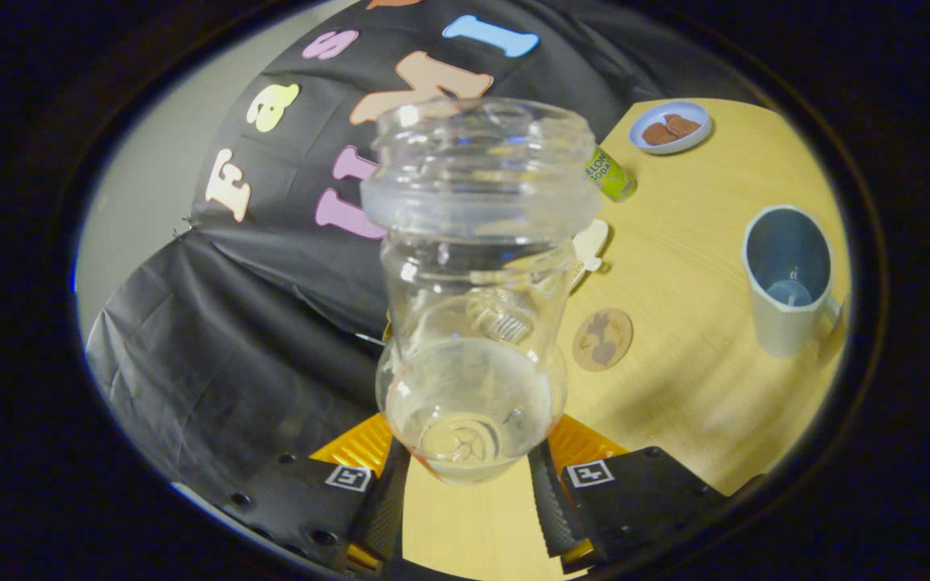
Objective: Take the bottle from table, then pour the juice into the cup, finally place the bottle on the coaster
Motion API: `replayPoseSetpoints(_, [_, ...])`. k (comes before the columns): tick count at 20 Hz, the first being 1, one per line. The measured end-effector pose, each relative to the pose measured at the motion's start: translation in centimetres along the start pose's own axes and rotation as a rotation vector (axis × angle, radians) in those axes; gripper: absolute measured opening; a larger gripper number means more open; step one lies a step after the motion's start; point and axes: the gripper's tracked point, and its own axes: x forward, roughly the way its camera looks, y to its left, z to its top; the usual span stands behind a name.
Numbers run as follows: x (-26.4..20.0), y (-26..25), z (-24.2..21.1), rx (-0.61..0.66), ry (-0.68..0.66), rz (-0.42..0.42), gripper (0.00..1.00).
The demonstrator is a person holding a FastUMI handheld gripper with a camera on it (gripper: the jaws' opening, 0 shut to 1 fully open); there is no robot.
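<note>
**Booth table, bottle in the tongs**

Black cloth backs the booth on the left, and we record it hanging in folds down to the edge of a pale wooden table, which takes up the right of the view.

Item one, centre: a clear plastic bottle, uncapped, its threaded mouth tipped toward the camera. We see only a thin layer of faintly tinted liquid pooled at its base. The base sits between the two fingers of the gripper, and we note both fingers pressed against its sides, closed to the width of the bottle. The bottle is held above the table, not resting on it.

Item two, just right of the bottle's waist: a round coaster with a brownish pattern, lying flat on the table. Above it a small pale object shows partly behind the bottle; we cannot tell what it is.

Item three, beyond the bottle's shoulder: a small green soda can.

Item four, farther back: a shallow pale dish holding brown pieces.

Item five, far right: a light-coloured cup with a handle, standing well apart from the coaster.
</note>
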Motion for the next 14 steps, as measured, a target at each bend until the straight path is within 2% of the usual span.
replayPoseSetpoints(7, [0.4,-0.9,0.6,0.205,-0.016,0.067,0.72])
replayPoseSetpoints(11, [0.4,-1.9,1.0,0.290,-0.025,0.070,0.72])
replayPoseSetpoints(14, [0.7,-3.0,1.1,0.328,-0.015,0.043,0.72])
